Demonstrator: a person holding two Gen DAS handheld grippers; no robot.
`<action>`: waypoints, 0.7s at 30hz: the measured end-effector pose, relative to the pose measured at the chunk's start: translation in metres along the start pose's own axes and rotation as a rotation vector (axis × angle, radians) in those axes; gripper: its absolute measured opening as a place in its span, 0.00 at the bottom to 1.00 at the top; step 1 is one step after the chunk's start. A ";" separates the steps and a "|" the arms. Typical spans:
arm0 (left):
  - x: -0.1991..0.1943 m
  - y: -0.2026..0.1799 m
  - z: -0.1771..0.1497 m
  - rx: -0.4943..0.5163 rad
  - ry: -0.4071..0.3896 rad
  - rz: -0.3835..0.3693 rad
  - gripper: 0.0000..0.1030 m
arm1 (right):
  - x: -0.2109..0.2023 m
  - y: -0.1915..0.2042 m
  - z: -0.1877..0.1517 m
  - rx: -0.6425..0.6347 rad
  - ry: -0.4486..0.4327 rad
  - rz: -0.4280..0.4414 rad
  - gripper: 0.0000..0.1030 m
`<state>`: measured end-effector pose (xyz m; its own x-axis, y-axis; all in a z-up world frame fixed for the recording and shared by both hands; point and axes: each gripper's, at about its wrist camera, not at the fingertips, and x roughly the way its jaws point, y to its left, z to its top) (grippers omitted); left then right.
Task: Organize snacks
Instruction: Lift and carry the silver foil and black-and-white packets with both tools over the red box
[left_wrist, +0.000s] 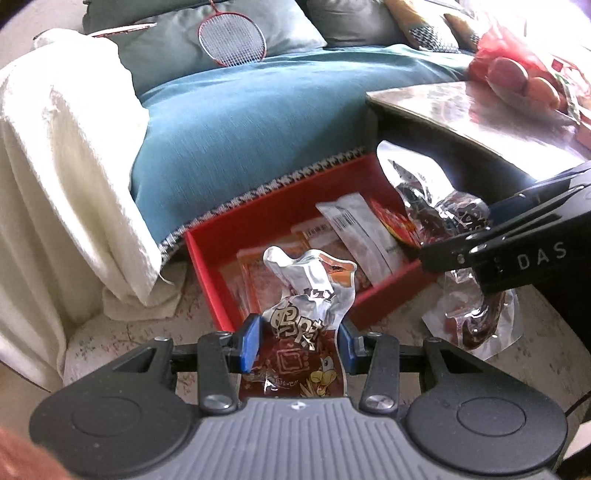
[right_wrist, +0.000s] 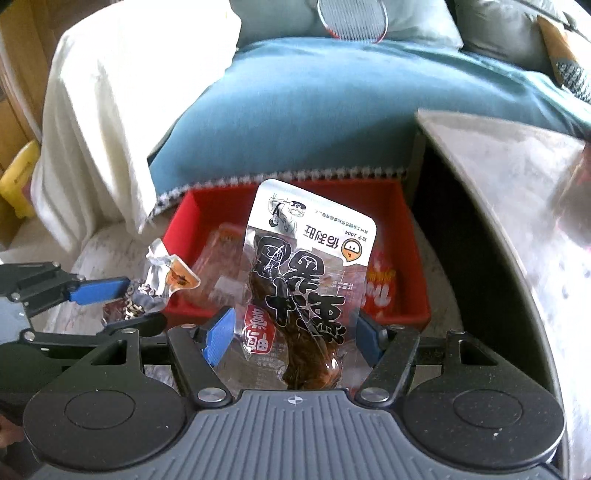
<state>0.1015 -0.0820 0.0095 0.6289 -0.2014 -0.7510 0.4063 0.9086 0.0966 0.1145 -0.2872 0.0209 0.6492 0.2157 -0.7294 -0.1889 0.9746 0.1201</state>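
Observation:
My left gripper (left_wrist: 297, 341) is shut on a silver and dark red snack packet (left_wrist: 303, 325), held just in front of the near wall of a red box (left_wrist: 214, 254) on the floor. The box holds several flat snack packets (left_wrist: 354, 236). My right gripper (right_wrist: 293, 332) is shut on a clear packet of dark braised meat with black lettering (right_wrist: 306, 280), held above the box's near wall (right_wrist: 406, 314). In the left wrist view the right gripper (left_wrist: 443, 254) and its packet (left_wrist: 476, 325) show at right. In the right wrist view the left gripper (right_wrist: 110, 306) and its packet (right_wrist: 162, 280) show at left.
A sofa with a teal cover (left_wrist: 258, 122) stands behind the box, with a white blanket (left_wrist: 66, 155) at left and a badminton racket (left_wrist: 232, 40) on a cushion. A marble-topped table (left_wrist: 480, 110) stands at right with red bags (left_wrist: 517, 70) on it. Pale patterned carpet (left_wrist: 129, 332) lies below.

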 end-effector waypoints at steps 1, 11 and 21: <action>0.002 0.001 0.003 -0.007 -0.004 0.006 0.36 | 0.000 -0.001 0.004 0.006 -0.007 -0.001 0.72; 0.019 0.011 0.025 -0.050 -0.019 0.041 0.36 | 0.011 -0.014 0.021 0.034 -0.019 -0.025 0.72; 0.030 0.012 0.036 -0.059 -0.021 0.060 0.36 | 0.024 -0.024 0.037 0.053 -0.018 -0.053 0.72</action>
<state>0.1495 -0.0901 0.0119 0.6649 -0.1533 -0.7311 0.3285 0.9390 0.1020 0.1618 -0.3028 0.0250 0.6707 0.1642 -0.7233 -0.1152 0.9864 0.1171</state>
